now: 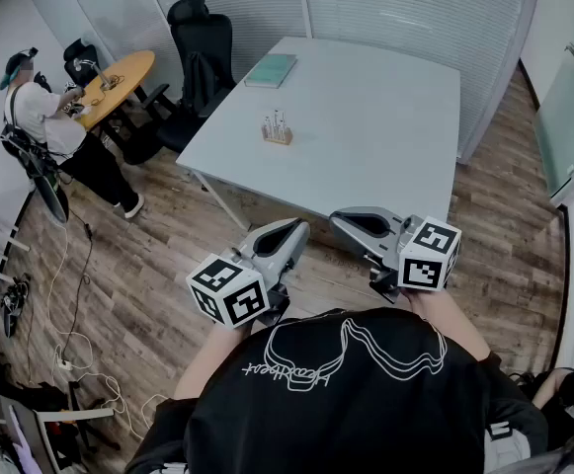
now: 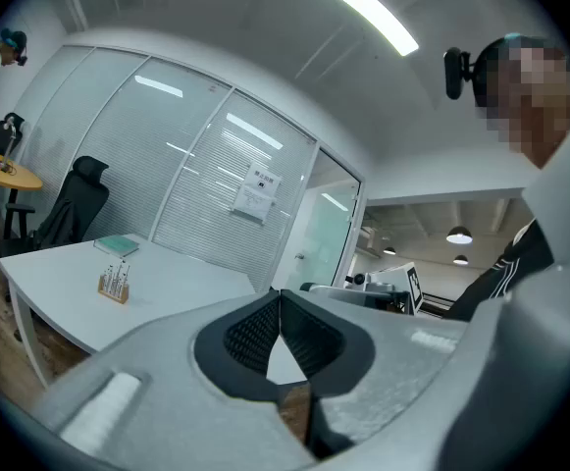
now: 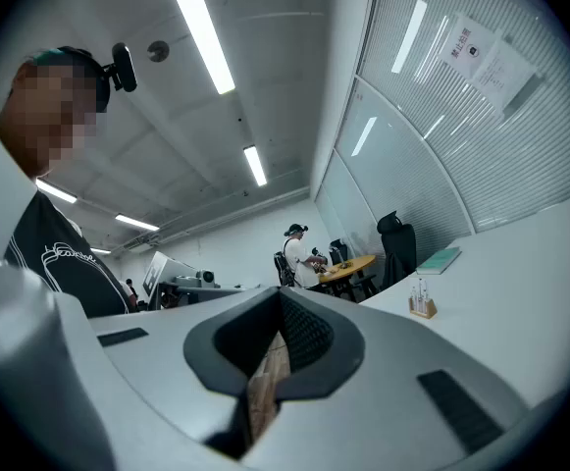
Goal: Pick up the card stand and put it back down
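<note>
Head view, looking steeply down: a white table (image 1: 385, 117) fills the upper centre of the frame. The card stand (image 1: 278, 130), a small wooden block with thin upright clips, is seen standing on it left of centre, just below a teal book (image 1: 271, 69). At the bottom of the frame the left gripper (image 1: 294, 229) and right gripper (image 1: 346, 217) are held level, side by side, off the table's near edge and well apart from the stand. Both pairs of jaws are pressed fully together, and nothing is gripped between them. The pick-up is judged not yet begun; only the approach is in hand. For the next move, one gripper would need to be carried forward over the table, its jaws parted, then lined up around the stand's wooden base.
</note>
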`<state>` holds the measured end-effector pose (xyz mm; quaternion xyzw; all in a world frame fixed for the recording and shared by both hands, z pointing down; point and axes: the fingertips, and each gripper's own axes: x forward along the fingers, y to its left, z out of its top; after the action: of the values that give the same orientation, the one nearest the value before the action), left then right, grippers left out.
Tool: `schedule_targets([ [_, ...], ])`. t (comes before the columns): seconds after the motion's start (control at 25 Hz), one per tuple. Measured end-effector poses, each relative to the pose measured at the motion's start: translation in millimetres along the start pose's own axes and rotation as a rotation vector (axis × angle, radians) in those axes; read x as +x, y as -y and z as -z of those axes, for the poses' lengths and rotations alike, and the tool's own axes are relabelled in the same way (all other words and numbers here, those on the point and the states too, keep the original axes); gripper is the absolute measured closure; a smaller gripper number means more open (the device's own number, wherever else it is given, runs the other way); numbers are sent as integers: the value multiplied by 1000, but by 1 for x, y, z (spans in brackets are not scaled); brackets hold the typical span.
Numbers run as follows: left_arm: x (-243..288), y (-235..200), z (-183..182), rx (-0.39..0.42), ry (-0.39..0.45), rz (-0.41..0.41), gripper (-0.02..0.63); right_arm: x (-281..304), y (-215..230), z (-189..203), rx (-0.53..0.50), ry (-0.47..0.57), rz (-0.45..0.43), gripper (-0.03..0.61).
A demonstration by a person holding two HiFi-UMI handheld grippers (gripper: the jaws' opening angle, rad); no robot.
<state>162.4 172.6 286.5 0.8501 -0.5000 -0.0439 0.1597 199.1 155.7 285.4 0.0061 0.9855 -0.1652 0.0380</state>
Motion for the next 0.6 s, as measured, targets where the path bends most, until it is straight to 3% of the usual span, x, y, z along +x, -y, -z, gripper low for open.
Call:
schedule_targets([
  [0.6, -3, -8, 5, -8, 17, -50, 598, 5, 5, 5, 0, -7, -26, 571],
])
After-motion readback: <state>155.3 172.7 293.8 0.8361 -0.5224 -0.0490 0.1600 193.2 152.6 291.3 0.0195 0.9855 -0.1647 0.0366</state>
